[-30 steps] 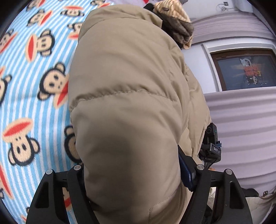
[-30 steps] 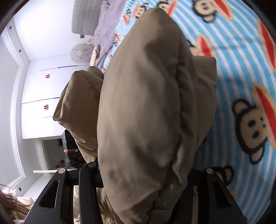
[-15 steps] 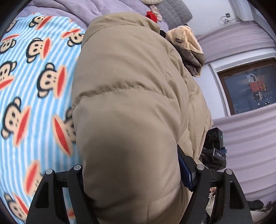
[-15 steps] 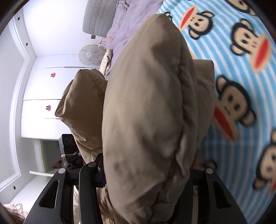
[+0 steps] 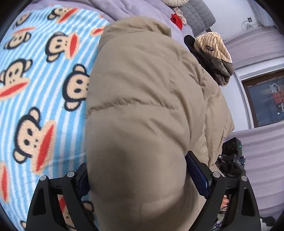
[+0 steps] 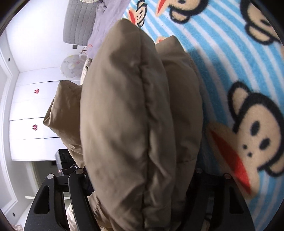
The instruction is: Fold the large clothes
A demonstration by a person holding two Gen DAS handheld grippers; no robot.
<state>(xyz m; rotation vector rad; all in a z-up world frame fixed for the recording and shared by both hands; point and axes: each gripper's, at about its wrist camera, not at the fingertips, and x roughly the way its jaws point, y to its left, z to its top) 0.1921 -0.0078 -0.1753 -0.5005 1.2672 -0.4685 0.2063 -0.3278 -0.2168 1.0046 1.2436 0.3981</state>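
While angled down, both claws [image 5: 140, 179] [image 6: 140, 179] gripping jacket [image 5: 142, 99]

Tan quilted jacket [image 5: 142, 99], blue-white striped monkey-print blanket [image 5: 44, 85], lilac bedding [image 5: 124, 8]

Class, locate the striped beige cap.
In the left wrist view, the striped cap sits upper right, beside the tan puffer jacket, below the grey quilted pillow.

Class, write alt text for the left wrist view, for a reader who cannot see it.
A puffy tan jacket fills the middle of the frame, bulging between the fingers of the left gripper, whose jaws have just been opening. Beneath it lies a blue-and-white striped blanket printed with cartoon monkey faces. A striped cap rests beyond the jacket, near a grey quilted cushion.
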